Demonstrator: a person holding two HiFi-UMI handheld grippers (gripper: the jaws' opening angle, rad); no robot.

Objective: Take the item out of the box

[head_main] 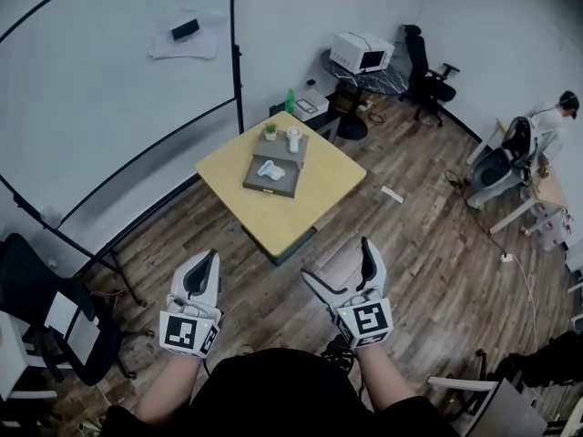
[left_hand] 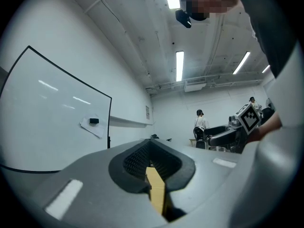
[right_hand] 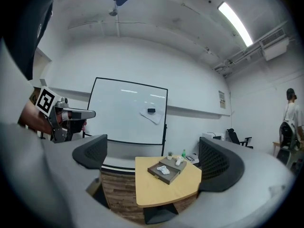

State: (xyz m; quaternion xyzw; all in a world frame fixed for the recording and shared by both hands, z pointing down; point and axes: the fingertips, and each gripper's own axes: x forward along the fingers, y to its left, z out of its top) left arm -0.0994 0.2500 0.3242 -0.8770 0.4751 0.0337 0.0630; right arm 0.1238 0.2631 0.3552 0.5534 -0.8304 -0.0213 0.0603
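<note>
Well back from the square yellow matte-topped table (head_main: 284, 215), the person is holding both tools up at chest height and aiming them toward it, so the reach is not yet beginning. The white, marker-cubed left gripper (head_main: 208, 259) is sitting clenched, its dark ribbed pads pressing together on nothing. The matching right gripper (head_main: 335, 260) is standing released, with its jaws spread wide and only air between them. It is probably being readied as the picking tool, since its own view is framing the target between its pads.

The shallow grey rectangular box (head_main: 258, 186) is lying on the tabletop, open side up like a pulled-out drawer. This is leaving the small white rounded item (head_main: 270, 168) inside it exposed from above. The item is looking smooth and lumpy, though its material is too small to tell.

On the raised rear part of the box, a tiny green potted plant (head_main: 271, 130) and a white upright cylinder (head_main: 293, 139) are standing just beside each other, near enough to risk a knock.
</note>
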